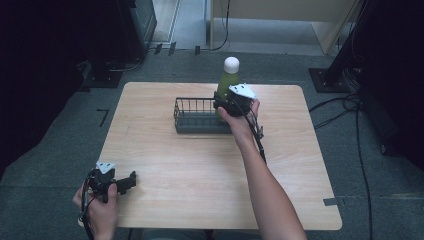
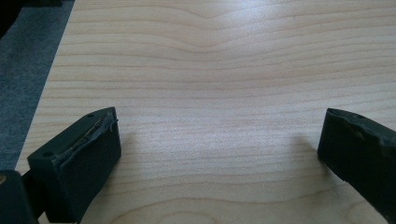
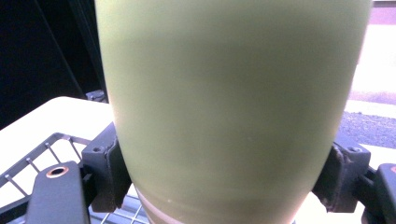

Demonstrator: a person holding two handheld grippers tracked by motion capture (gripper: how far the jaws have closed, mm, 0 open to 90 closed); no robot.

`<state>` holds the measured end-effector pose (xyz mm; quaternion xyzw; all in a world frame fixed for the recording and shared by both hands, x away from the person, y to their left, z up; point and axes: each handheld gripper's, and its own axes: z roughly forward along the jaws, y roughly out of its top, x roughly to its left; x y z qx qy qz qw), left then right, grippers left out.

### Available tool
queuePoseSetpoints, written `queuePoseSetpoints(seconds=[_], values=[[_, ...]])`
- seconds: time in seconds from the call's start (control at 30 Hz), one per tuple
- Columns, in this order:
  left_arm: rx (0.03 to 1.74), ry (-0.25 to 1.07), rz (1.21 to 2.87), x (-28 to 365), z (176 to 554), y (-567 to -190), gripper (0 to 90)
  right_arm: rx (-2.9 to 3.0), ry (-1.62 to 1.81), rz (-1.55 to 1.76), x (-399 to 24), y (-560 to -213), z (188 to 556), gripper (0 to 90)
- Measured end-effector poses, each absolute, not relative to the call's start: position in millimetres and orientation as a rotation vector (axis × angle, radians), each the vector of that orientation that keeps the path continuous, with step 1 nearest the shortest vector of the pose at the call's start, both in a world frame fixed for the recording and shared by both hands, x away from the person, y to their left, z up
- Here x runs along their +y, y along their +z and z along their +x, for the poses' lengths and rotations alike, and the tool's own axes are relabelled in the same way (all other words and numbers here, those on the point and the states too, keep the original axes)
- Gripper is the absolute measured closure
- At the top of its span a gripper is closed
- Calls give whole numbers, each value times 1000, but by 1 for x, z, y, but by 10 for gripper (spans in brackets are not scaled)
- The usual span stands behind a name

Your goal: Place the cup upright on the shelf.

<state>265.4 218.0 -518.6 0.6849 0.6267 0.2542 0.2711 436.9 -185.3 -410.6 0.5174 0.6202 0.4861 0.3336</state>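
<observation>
The right gripper (image 1: pixel 226 106) clamps the green bottle (image 1: pixel 228 82) upright at the wire basket's (image 1: pixel 192 116) right end, at twelve o'clock on the wooden table (image 1: pixel 200 170). The left gripper (image 1: pixel 125 184), at seven o'clock, gapes wide over bare wood, holding nothing. Grey carpet (image 1: pixel 65 135) and dark stands surround the table.
</observation>
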Motion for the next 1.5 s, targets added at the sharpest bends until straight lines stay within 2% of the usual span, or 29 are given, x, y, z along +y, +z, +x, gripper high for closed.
queuePoseSetpoints(seconds=[1.0,1.23,1.5], values=[[1687,684,1847,218,265,-519,0,1658,1227,1320,-184,-410,434,193],[1687,685,1847,218,265,-519,0,1702,1233,1310,-186,-409,433,154],[1687,685,1847,218,265,-519,0,1706,1240,1319,-189,-408,433,161]])
